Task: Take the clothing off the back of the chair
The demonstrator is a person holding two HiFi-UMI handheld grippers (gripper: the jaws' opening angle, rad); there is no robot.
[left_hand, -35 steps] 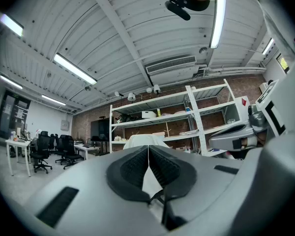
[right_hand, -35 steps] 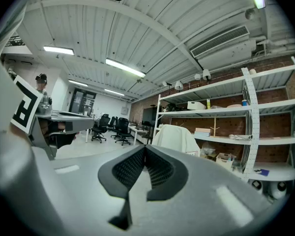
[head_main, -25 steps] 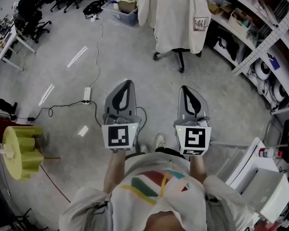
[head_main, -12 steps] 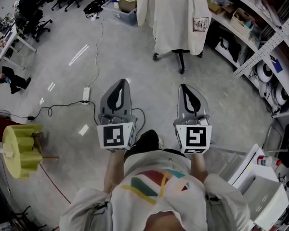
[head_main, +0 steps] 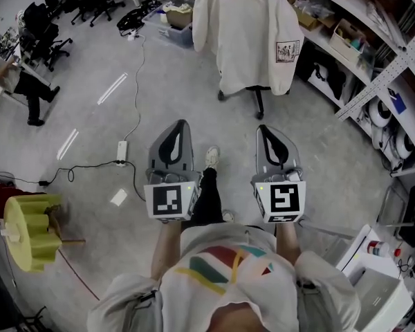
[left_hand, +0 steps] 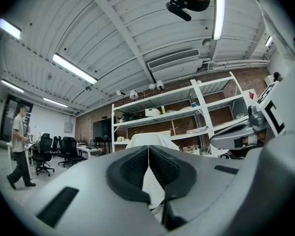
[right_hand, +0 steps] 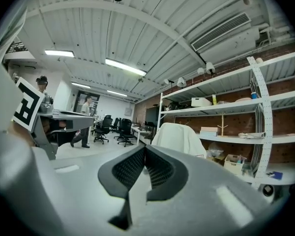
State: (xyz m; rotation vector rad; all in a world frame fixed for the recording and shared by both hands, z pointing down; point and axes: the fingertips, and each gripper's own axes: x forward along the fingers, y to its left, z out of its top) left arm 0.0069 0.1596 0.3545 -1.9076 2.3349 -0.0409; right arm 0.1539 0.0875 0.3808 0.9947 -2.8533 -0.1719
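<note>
The room is a workshop with a grey concrete floor and long metal shelves along 1 wall. The office chair stands just beside these shelves. The white clothing hangs over the back of the chair and covers backrest and seat, so only the post and the wheeled base show below. It is draped with the shoulders on the top edge, so I judge it must be lifted up and off, not pulled sideways.

The left gripper and the right gripper are held side by side and level. Both point toward the chair but are well apart from it, with bare floor between. Both pairs of jaws are closed completely, pad against pad, with nothing between them. In each gripper view the clothing shows just above the closed tips, so the aim is on the chair.

Closed jaws are sensible for the approach, I think — they must open before they meet the cloth. The task is at the approach stage, with no contact yet. A power strip lies on the floor to the left of the chair, outside the direct path.
</note>
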